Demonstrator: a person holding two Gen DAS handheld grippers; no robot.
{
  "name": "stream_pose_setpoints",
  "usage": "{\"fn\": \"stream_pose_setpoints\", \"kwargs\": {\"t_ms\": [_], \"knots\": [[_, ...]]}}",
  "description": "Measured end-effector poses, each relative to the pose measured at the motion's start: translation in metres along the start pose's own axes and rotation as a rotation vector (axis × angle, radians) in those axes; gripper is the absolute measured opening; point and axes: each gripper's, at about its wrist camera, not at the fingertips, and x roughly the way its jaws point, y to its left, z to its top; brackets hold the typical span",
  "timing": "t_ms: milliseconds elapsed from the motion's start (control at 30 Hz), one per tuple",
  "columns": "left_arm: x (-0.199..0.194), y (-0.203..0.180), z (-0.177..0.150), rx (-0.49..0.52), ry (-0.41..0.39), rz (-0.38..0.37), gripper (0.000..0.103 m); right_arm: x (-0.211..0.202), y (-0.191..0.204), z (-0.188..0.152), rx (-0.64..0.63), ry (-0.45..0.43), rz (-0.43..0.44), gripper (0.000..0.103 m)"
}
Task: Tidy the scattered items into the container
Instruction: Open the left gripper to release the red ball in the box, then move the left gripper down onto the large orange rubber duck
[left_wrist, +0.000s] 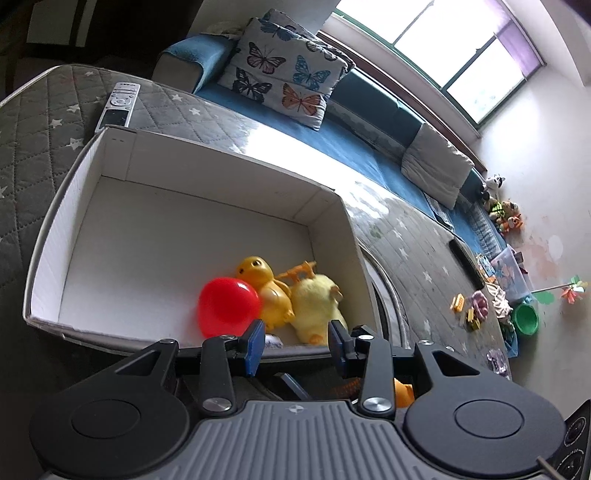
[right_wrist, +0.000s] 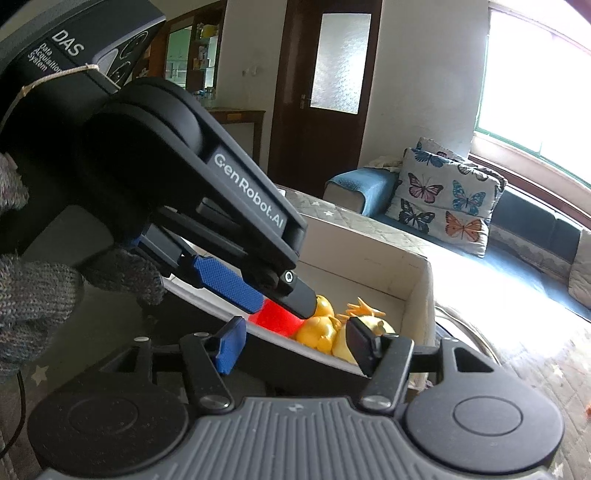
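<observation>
Your left gripper (left_wrist: 297, 341) is spread open, empty, just above the white box (left_wrist: 192, 162) rim; red ball (left_wrist: 227, 306) and yellow ducks (left_wrist: 266, 291) lie inside, just ahead. Right gripper (right_wrist: 295, 345) also open, empty.

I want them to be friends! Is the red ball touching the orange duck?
Touching: in the left wrist view the shiny red plastic ball presses against the glossy orange plastic duck, no gap.
</observation>
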Motion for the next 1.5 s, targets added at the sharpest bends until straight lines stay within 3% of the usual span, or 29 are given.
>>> {"fn": "stream_pose_setpoints", "kwargs": {"t_ms": [1033,1500], "knots": [[0.012,-0.056,-0.084,0.113,0.112,-0.028,0.04,-0.084,-0.015,-0.08,0.156,0.015,-0.128,0.077],[0.026,-0.071,-0.091,0.119,0.139,-0.041,0.04,-0.093,-0.031,-0.102,0.208,0.044,-0.201,0.082]]}}
